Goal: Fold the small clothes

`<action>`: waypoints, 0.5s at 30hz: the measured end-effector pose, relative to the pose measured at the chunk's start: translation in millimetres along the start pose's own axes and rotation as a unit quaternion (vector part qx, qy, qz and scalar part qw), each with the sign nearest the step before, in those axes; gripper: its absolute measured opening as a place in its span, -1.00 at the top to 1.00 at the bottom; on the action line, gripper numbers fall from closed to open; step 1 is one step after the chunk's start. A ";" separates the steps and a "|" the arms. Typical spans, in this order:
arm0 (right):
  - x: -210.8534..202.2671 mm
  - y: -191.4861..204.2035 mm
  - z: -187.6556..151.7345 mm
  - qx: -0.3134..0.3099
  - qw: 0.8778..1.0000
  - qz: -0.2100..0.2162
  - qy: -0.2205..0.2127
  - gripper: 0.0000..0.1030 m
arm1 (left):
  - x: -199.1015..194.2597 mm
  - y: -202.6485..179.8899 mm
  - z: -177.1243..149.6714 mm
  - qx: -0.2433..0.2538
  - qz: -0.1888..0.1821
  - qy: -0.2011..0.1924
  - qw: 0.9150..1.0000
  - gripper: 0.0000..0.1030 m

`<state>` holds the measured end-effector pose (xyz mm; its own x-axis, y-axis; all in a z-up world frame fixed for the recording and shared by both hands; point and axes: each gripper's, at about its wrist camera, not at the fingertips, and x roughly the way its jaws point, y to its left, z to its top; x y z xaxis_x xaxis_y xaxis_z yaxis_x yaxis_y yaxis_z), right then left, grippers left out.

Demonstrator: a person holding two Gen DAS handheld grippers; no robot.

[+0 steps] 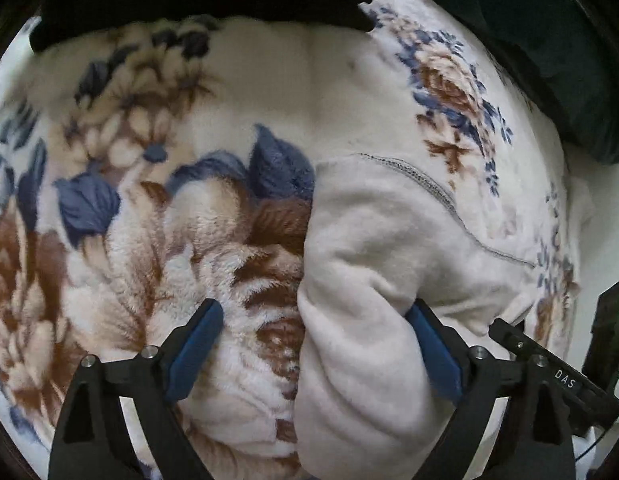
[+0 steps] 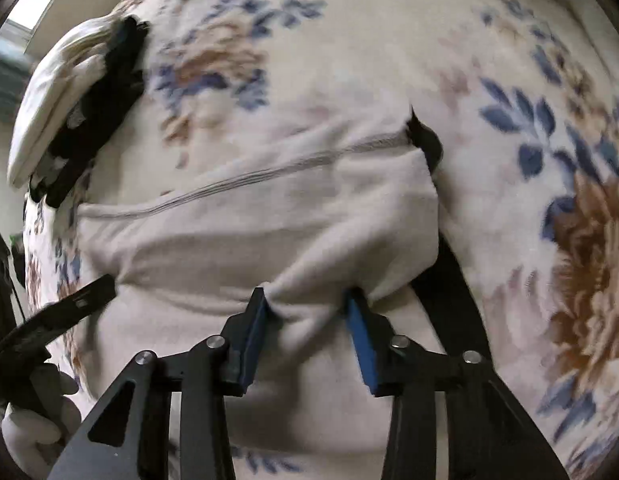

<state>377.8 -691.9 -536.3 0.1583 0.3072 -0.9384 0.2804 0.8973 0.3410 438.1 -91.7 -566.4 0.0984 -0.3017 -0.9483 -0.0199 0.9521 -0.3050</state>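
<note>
1 garment (image 1: 381, 264), 2 tongs (image 1: 313, 324), 1 blanket (image 1: 181, 208)

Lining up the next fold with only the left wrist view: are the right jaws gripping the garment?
Observer: No. The right gripper has its jaws partly open, with a pucker of the garment between them.
Operator: Anything under the garment over there?
Observer: There is something black poking out at its far corner; I cannot tell what.
Operator: Anything else I'm missing?
Observer: A white-gloved hand at the lower left, holding the left gripper.
</note>
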 end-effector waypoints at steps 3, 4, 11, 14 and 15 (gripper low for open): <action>-19.8 -0.1 4.8 0.022 1.000 0.022 -0.001 0.21 | -29.0 -8.2 -2.7 -0.002 -0.015 -0.022 1.000 -0.81; -32.8 1.1 4.8 0.030 0.999 0.036 -0.012 0.20 | -41.3 -13.4 -7.1 0.004 -0.023 -0.034 0.999 -0.80; -33.8 27.0 -20.3 -0.023 0.998 0.048 0.034 0.16 | -19.2 -19.9 -52.9 0.036 0.027 0.005 0.999 -0.83; 1.4 2.6 -30.2 -0.004 0.996 0.018 0.088 0.15 | -9.5 3.6 -54.5 -0.034 -0.048 0.032 0.998 -0.82; -2.0 -7.0 -30.1 0.021 0.995 0.042 0.083 0.15 | -17.9 5.2 -53.1 -0.040 -0.072 0.020 0.996 -0.82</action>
<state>347.0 -689.3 -538.4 0.0250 0.4325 -0.9013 0.3122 0.8531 0.4180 383.4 -84.0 -555.6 0.0659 -0.4379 -0.8966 -0.0877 0.8925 -0.4424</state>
